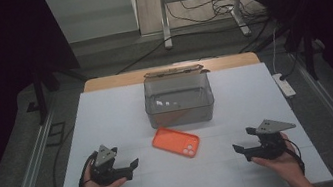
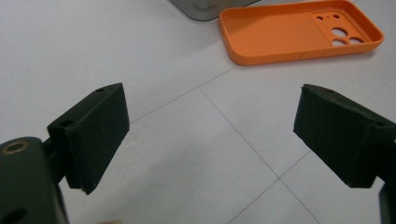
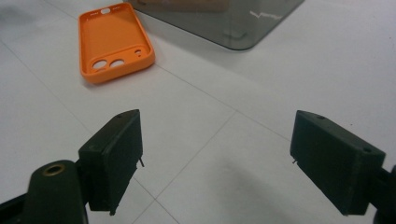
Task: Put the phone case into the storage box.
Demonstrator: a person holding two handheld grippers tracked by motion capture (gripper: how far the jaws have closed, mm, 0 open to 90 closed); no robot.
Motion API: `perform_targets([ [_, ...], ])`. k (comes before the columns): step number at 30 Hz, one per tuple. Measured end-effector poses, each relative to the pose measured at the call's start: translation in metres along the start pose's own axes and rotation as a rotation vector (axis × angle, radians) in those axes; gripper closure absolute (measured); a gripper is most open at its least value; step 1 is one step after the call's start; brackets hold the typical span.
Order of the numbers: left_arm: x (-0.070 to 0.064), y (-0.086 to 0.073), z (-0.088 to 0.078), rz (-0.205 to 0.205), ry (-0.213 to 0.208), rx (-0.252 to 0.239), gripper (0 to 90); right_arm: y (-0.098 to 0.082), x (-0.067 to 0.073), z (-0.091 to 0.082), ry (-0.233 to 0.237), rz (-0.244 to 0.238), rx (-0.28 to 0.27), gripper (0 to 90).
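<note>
The tabletop (image 1: pixel 107 113) is a flat white sheet with a matte surface, crossed by thin grey lines that divide it into large rectangles. A strip of bare wood shows along its far edge. Near the middle of that far edge stands a box (image 1: pixel 178 99) of smoky grey, see-through plastic, rectangular with rounded corners and open at the top.

The phone case (image 1: pixel 176 142) lies flat on the tabletop just in front of the box, close to the centre, and is apart from the box. It is bright orange, a shallow rectangle with rounded corners and a low raised rim, and it lies with the hollow inner side up. The inside looks finely textured, and at one end there is a camera window with two round holes and some smaller ones.

The left gripper (image 1: pixel 128 168) rests near the front left part of the tabletop and the right gripper (image 1: pixel 241 150) near the front right part, each held in a hand. Both are of dull black plastic, with a grey three-cornered plate on top. The jaws of both are spread wide, with bare tabletop between the thick, block-shaped pads (image 2: pixel 95 135).
</note>
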State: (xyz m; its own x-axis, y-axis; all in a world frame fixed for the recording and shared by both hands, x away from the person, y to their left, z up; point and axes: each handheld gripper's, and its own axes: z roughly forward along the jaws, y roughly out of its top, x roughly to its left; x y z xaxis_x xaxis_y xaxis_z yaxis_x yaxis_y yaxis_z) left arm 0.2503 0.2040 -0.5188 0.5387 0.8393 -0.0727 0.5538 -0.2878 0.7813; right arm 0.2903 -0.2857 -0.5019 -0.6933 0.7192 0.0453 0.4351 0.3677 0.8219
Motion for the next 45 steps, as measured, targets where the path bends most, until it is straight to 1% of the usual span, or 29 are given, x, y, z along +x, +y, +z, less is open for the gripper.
perform_targets([
  [6, 0.000, 0.000, 0.000, 0.005, 0.003, -0.004, 10.5, 0.004, 0.000, 0.000, 0.005, 0.002, -0.002, 17.6],
  [8, 0.001, 0.000, 0.001, 0.009, 0.012, 0.000, 10.5, 0.005, 0.001, 0.001, 0.008, -0.001, -0.004, 17.6],
  [12, 0.000, 0.000, 0.000, 0.013, 0.014, -0.002, 10.7, 0.007, 0.001, 0.004, 0.002, -0.004, 0.009, 17.3],
  [14, 0.000, 0.000, 0.000, 0.015, 0.010, -0.003, 10.7, 0.012, 0.000, 0.005, 0.012, -0.001, 0.015, 17.4],
  [16, 0.000, -0.001, 0.000, 0.015, 0.007, -0.004, 10.6, 0.016, -0.001, 0.006, 0.043, -0.003, 0.026, 17.7],
  [17, 0.000, -0.001, 0.000, 0.015, 0.007, -0.004, 10.6, 0.016, -0.001, 0.006, 0.043, -0.003, 0.026, 17.7],
  [18, 0.001, 0.000, 0.000, 0.012, 0.003, -0.005, 10.6, 0.021, 0.001, 0.007, 0.029, -0.027, 0.033, 17.9],
  [24, 0.001, 0.000, 0.001, 0.013, 0.006, 0.000, 10.6, 0.030, 0.001, 0.007, 0.033, -0.016, 0.028, 17.8],
  [27, -0.001, 0.000, 0.001, 0.022, 0.010, 0.000, 10.6, 0.036, 0.002, 0.007, 0.040, -0.018, 0.039, 18.3],
  [28, -0.001, 0.000, 0.001, 0.024, 0.010, 0.002, 10.6, 0.039, 0.003, 0.007, 0.051, -0.021, 0.060, 18.2],
  [33, -0.002, 0.000, 0.002, 0.033, 0.003, 0.008, 10.7, 0.047, 0.006, 0.009, 0.058, -0.049, 0.078, 18.4],
  [34, -0.002, 0.000, 0.002, 0.039, 0.003, 0.010, 10.6, 0.049, 0.007, 0.010, 0.058, -0.052, 0.076, 18.4],
  [38, -0.002, 0.000, 0.002, 0.040, 0.001, 0.008, 10.5, 0.054, 0.008, 0.010, 0.056, -0.059, 0.074, 18.5],
  [40, -0.003, 0.001, 0.002, 0.040, 0.001, 0.007, 10.4, 0.060, 0.010, 0.011, 0.052, -0.067, 0.071, 18.6],
  [42, -0.004, 0.002, 0.003, 0.046, 0.001, 0.011, 10.4, 0.063, 0.012, 0.011, 0.058, -0.070, 0.068, 18.7],
  [45, -0.005, 0.002, 0.004, 0.047, 0.000, 0.009, 10.4, 0.067, 0.013, 0.013, 0.051, -0.072, 0.087, 19.1],
])
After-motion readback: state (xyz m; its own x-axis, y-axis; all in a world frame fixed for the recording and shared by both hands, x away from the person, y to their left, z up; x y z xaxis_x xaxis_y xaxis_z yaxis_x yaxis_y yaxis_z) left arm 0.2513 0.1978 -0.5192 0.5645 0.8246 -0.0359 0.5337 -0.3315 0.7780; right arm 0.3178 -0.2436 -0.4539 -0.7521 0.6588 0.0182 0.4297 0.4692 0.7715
